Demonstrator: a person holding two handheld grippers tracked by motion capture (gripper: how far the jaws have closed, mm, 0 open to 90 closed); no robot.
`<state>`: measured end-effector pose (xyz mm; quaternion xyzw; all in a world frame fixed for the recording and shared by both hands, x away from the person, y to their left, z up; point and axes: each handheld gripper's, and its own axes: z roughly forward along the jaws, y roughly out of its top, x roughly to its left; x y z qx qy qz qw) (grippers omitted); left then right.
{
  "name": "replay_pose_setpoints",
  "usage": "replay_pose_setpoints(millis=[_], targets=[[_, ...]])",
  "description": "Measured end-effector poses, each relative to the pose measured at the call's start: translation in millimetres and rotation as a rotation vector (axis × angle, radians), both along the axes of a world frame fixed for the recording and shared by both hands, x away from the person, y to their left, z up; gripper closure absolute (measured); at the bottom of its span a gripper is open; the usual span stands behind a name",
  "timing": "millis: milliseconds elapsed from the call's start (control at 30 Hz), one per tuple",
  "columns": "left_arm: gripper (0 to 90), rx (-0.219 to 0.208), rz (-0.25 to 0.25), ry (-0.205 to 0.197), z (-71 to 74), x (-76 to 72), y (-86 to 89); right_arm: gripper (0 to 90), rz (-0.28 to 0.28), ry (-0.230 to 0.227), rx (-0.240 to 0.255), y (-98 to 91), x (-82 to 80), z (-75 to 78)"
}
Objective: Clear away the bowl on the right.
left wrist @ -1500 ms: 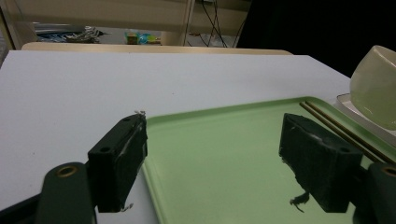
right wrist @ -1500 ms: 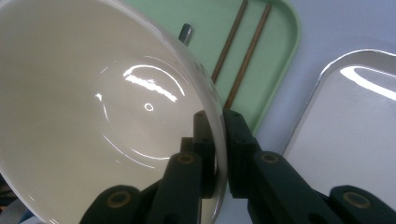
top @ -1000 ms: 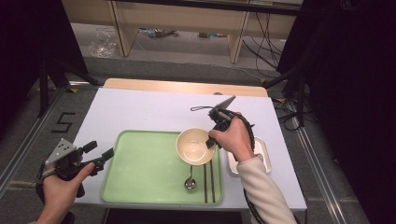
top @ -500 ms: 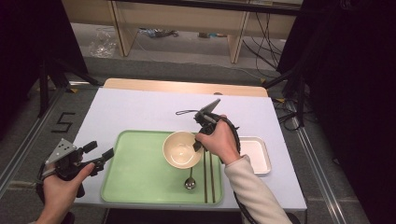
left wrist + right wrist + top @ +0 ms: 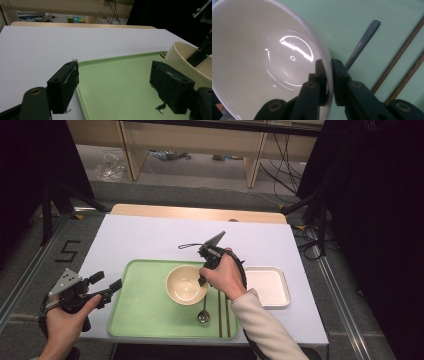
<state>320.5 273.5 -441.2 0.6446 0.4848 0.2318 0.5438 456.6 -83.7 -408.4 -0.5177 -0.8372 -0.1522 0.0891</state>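
Left gripper [image 5: 115,87] low over near-left part of green tray [image 5: 117,82], its two black jaws standing wide apart, nothing between pads. Left jaw over tray's left rim, right jaw just in front of cream bowl [image 5: 185,62]. Bowl at right edge of view, on or just over tray. Black jaw of other gripper [image 5: 200,53] reaches down inside bowl's rim. Tray lies on white table [image 5: 62,42]; pale wooden strip along table's far edge.

White table [image 5: 150,237]; green tray [image 5: 145,315] at near edge, left of centre; white rectangular dish [image 5: 270,287] just beside tray, toward right edge. Far half bare.
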Motion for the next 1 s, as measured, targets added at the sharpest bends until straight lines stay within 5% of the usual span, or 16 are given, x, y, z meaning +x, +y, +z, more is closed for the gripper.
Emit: replay_pose_setpoints(millis=[167,200,267,300,467,733,1000], targets=[[23.0,0.0,-0.001,0.0,0.0,0.0,-0.1,85.1,-0.001,0.029,-0.012,5.5,-0.7,-6.9],[23.0,0.002,-0.001,0.001,0.1,-0.1,0.0,85.1,0.011,-0.02,0.014,6.5,0.3,-11.7],[22.9,0.007,0.003,0.005,0.6,-0.6,0.3,85.1,0.027,0.021,-0.015,7.0,-0.5,-12.5],[23.0,0.005,0.003,0.005,0.5,-0.5,0.2,85.1,-0.009,0.015,-0.006,10.3,-1.7,-14.4],[23.0,0.002,0.003,0.006,0.3,-0.5,0.2,85.0,0.017,0.04,-0.031,12.4,-1.8,-18.2],[23.0,0.003,-0.001,0.005,0.1,-0.2,0.1,85.1,0.044,0.014,-0.045,13.6,-0.5,-25.1],[23.0,0.002,-0.001,0.006,0.0,-0.1,0.0,84.9,-0.013,0.024,-0.013,17.9,-1.2,-24.2]])
